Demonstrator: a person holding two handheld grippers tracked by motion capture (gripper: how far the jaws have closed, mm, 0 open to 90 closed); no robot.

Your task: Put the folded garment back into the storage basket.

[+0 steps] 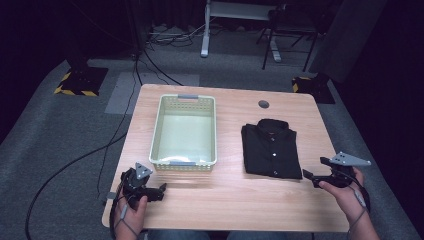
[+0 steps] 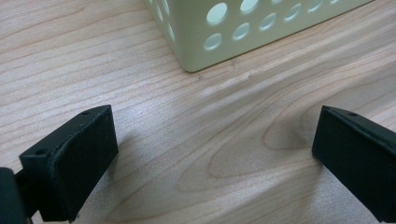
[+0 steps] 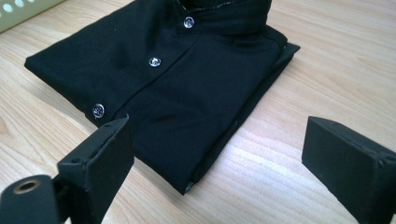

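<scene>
A black shirt [image 1: 270,148] with silvery buttons, a pale green basket [image 1: 161,120], a light woodgrain table [image 1: 235,200].

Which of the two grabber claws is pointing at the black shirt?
The right gripper: its open jaws face the folded black shirt's near corner. The left gripper points at bare table by the basket.

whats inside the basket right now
The pale green basket looks empty in the high view: its bare floor shows, nothing lying in it. The strip just inside its near wall is hidden by the rim. The folded black shirt lies beside it.
</scene>
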